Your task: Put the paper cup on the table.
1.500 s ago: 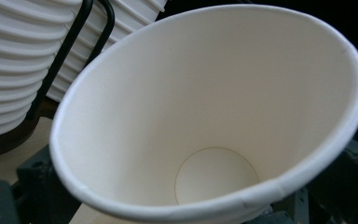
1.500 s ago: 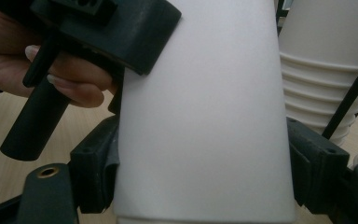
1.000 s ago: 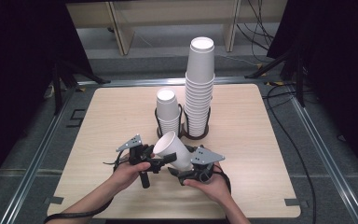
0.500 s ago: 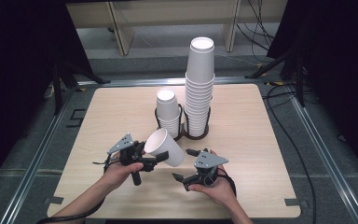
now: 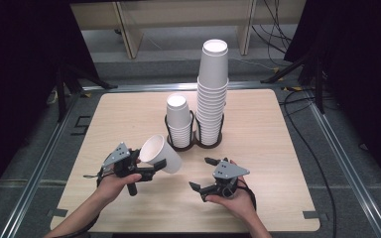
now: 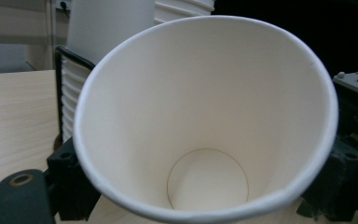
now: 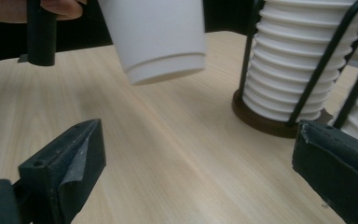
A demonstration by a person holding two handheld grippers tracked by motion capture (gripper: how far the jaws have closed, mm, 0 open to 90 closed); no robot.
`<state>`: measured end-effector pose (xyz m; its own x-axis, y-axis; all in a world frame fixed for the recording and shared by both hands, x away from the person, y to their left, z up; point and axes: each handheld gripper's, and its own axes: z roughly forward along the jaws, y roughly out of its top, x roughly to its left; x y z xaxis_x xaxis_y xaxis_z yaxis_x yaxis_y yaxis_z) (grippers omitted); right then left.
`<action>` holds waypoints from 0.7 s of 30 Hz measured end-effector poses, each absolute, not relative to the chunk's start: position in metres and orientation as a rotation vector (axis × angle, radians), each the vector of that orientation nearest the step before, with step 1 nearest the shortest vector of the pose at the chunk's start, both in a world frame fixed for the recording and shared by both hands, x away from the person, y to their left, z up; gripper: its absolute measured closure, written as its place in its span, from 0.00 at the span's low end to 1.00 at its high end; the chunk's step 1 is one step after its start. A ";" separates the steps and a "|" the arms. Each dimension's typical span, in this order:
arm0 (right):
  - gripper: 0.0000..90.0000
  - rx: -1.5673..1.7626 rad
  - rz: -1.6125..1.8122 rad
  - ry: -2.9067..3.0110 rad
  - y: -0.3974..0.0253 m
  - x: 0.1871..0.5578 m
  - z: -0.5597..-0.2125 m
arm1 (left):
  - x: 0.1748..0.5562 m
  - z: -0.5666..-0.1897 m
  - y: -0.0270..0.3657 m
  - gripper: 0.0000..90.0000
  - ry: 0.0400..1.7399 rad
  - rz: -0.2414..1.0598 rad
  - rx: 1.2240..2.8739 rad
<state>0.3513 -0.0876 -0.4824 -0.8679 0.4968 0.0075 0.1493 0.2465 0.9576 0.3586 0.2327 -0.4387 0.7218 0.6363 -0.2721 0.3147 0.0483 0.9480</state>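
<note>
Left claw is clamped on a tilted paper cup above the bench's near edge; right claw gapes empty. Squeeze harder and that thin wall probably buckles.

A light wooden table stands on a grey floor, framed by metal rails along its sides. Beyond the far edge, pale wooden furniture legs rise from the floor (what they carry is cut off at the top). Black cables trail across the floor at the right, and dark drapes close off both sides of the scene.
</note>
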 end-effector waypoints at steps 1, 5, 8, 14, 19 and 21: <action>0.04 0.599 1.627 2.208 -0.090 0.352 -0.482 | 0.358 -0.439 0.235 0.16 0.808 0.293 1.551; 0.04 0.610 1.622 2.180 -0.094 0.353 -0.483 | 0.358 -0.438 0.243 0.16 0.794 0.351 1.558; 0.04 0.642 1.625 2.171 -0.096 0.353 -0.485 | 0.357 -0.440 0.248 0.16 0.799 0.370 1.555; 0.04 0.674 1.645 2.175 -0.097 0.352 -0.485 | 0.354 -0.442 0.259 0.16 0.827 0.407 1.557; 0.04 0.683 1.647 2.112 -0.101 0.355 -0.486 | 0.354 -0.443 0.265 0.16 0.835 0.442 1.561; 0.04 0.716 1.614 2.111 -0.104 0.355 -0.485 | 0.354 -0.443 0.267 0.16 0.840 0.461 1.567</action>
